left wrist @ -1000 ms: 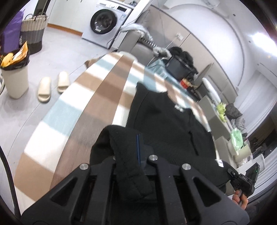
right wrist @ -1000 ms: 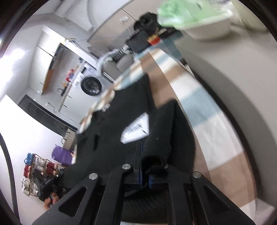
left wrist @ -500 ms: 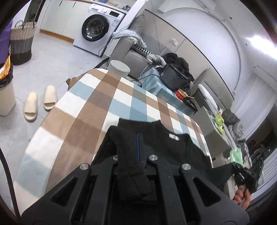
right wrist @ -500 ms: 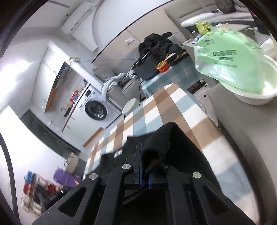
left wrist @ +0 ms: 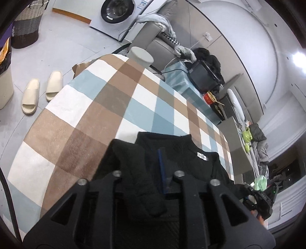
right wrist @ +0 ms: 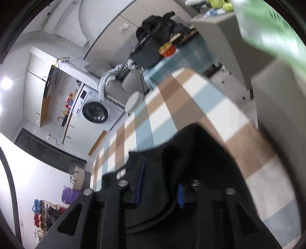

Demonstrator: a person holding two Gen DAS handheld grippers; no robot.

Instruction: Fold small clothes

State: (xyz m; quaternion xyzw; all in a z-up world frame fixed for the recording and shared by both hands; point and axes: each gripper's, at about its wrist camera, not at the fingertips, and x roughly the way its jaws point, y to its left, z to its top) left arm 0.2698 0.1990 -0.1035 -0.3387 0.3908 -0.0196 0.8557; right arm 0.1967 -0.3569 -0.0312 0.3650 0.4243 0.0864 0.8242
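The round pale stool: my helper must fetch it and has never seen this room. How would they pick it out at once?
Start at the big checked cloth in brown, blue and white where the black garment lies. At its far end, before the grey sofa, stands the round pale stool. It is the only plain, flat-topped cylinder there; the washing machine is further back.

Black tool (left wrist: 145,164), blue pads, seemingly rubber.

Washing machine (left wrist: 116,9), pale slippers (left wrist: 41,92), wicker basket (left wrist: 28,23)
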